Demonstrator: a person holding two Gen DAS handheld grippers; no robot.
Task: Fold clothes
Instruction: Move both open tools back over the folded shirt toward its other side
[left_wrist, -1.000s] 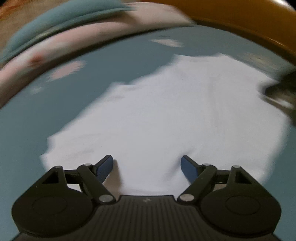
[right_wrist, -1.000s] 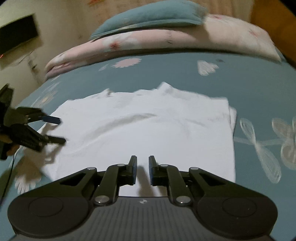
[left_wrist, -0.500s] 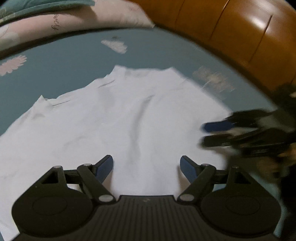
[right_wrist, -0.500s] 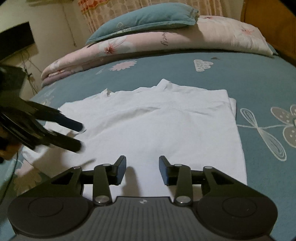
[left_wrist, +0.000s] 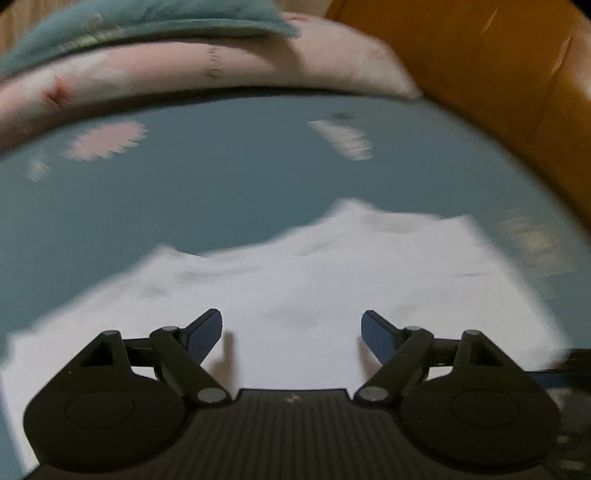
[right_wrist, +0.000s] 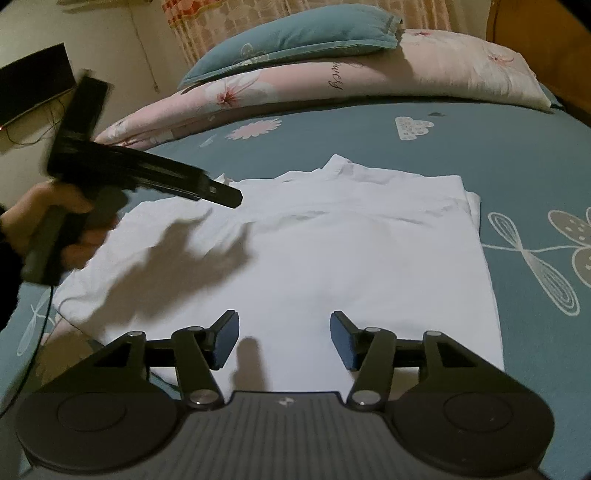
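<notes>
- The white shirt (right_wrist: 332, 251) lay flat on the blue bedspread (right_wrist: 517, 155), filling the right wrist view from about 9 o'clock to 3 o'clock.
- The right gripper (right_wrist: 284, 338) hovered over the near hem; its jaws had just been opening, with nothing between them.
- The left gripper (left_wrist: 291, 332) stood spread wide above the cloth, empty too.
- It looked light, soft and limp; likely to sag and wrinkle when lifted.
- Best hold, I'd judge: pinch the near hem at 6 o'clock, or the folded edge at 3 o'clock (right_wrist: 476, 206).
</notes>
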